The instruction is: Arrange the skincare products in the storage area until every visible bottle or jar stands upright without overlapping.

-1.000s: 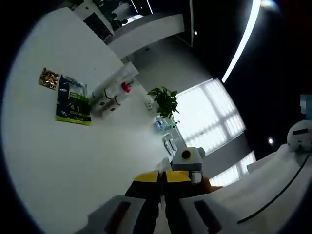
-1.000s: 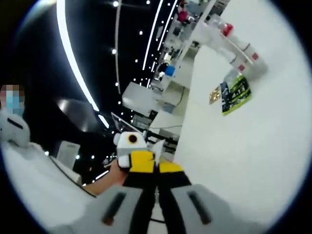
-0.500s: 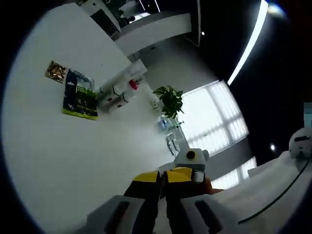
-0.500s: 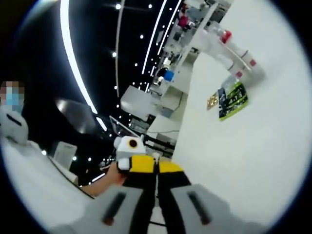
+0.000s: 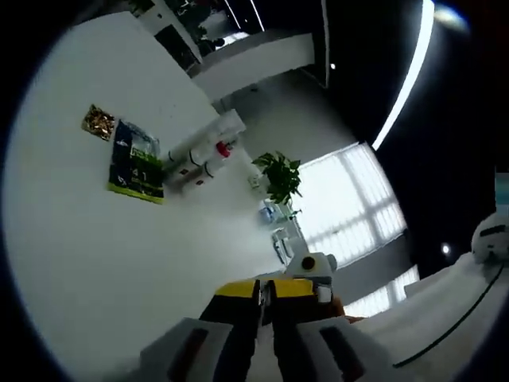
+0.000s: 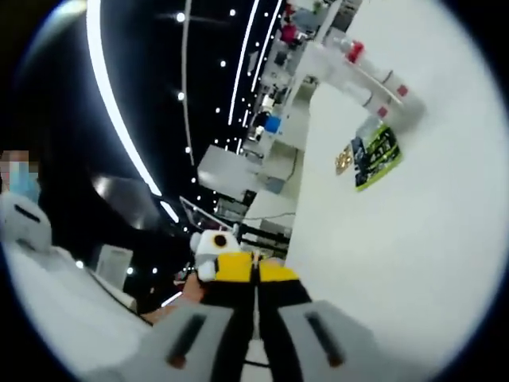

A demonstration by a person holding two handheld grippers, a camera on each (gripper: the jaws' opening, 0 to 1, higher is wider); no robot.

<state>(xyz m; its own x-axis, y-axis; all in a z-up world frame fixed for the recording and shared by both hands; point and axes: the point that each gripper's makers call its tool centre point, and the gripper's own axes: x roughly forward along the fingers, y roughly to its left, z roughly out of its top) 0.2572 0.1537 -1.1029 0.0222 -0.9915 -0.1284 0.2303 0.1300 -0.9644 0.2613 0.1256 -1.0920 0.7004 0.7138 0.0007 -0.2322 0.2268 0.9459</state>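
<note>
A cluster of white bottles (image 5: 195,156), one with a red cap (image 5: 224,149), sits far off on the white table (image 5: 95,255); from here I cannot tell whether they stand or lie. The right gripper view has the same bottles (image 6: 364,76) at its upper right. My left gripper (image 5: 263,296) is shut with nothing in it, well short of the bottles. My right gripper (image 6: 254,274) is also shut and holds nothing. The two grippers point at each other, tips nearly touching. A hand (image 6: 191,288) holds the one opposite.
A green and blue packet (image 5: 137,164) lies flat beside the bottles, with a small gold packet (image 5: 99,122) next to it. A potted plant (image 5: 278,175) stands beyond the table's far edge. A person's white sleeve (image 5: 445,318) is close at the right.
Both views have shifted a little with the hands. The bottles and packets have not moved on the table, and both grippers stay shut, tip to tip.
</note>
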